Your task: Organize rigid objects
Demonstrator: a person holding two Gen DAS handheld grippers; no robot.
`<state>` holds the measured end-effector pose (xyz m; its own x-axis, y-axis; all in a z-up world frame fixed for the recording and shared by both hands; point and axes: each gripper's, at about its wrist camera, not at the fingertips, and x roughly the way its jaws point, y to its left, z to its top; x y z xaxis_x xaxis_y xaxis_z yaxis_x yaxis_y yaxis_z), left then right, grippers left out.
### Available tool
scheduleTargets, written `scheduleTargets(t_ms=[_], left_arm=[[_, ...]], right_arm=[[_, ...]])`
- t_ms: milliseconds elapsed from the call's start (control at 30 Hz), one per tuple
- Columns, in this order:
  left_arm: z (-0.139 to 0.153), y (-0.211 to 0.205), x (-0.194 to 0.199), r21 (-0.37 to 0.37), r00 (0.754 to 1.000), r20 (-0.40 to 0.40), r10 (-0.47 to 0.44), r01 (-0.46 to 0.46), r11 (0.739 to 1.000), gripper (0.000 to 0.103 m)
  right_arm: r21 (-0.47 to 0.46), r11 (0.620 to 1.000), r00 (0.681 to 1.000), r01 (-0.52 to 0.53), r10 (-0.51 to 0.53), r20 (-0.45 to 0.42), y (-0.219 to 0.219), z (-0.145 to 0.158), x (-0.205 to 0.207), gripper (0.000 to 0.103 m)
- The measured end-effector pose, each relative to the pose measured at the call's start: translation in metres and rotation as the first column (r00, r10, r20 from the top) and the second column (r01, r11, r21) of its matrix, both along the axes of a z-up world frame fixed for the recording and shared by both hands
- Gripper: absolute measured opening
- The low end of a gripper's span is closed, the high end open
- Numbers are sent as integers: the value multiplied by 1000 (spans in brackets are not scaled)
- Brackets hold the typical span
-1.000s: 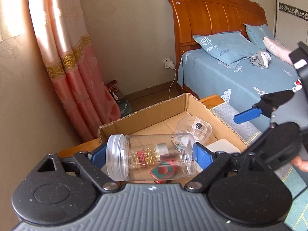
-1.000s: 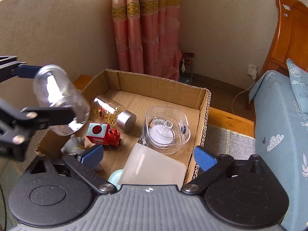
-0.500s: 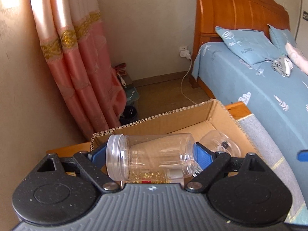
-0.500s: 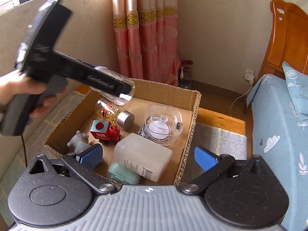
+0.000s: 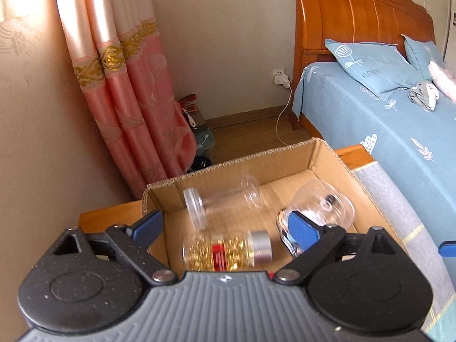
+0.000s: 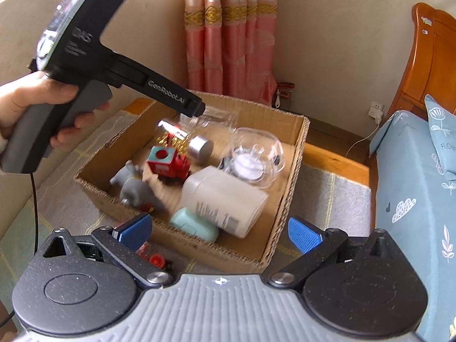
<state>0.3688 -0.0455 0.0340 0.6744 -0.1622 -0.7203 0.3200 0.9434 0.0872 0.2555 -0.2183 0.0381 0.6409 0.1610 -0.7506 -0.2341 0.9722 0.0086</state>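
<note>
We've got the clear jar (image 5: 222, 199) released into the cardboard box (image 5: 322, 154) at 12 o'clock; left gripper (image 5: 225, 228) jaws just opening, wide, nothing between. Right gripper (image 6: 219, 232) wide, empty. Red piece (image 6: 156, 260) outside the box looks left.

A pink curtain (image 5: 125, 85) with gold trim hangs by the plain beige wall (image 5: 222, 37). A wooden bed (image 5: 350, 25) has a blue sheet and blue pillows (image 5: 370, 65). A white plug (image 5: 280, 78) sits low on the wall.
</note>
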Motion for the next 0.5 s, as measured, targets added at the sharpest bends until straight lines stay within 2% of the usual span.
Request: scheduleTargets(t_ms=[300, 500], left_arm=[[12, 11, -63, 26, 999, 32, -13, 12, 1000, 98], [5, 18, -111, 79, 1000, 10, -19, 19, 997, 99]], right_arm=[[66, 998, 1000, 11, -10, -18, 6, -9, -28, 103], [85, 995, 999, 53, -53, -12, 7, -14, -45, 103]])
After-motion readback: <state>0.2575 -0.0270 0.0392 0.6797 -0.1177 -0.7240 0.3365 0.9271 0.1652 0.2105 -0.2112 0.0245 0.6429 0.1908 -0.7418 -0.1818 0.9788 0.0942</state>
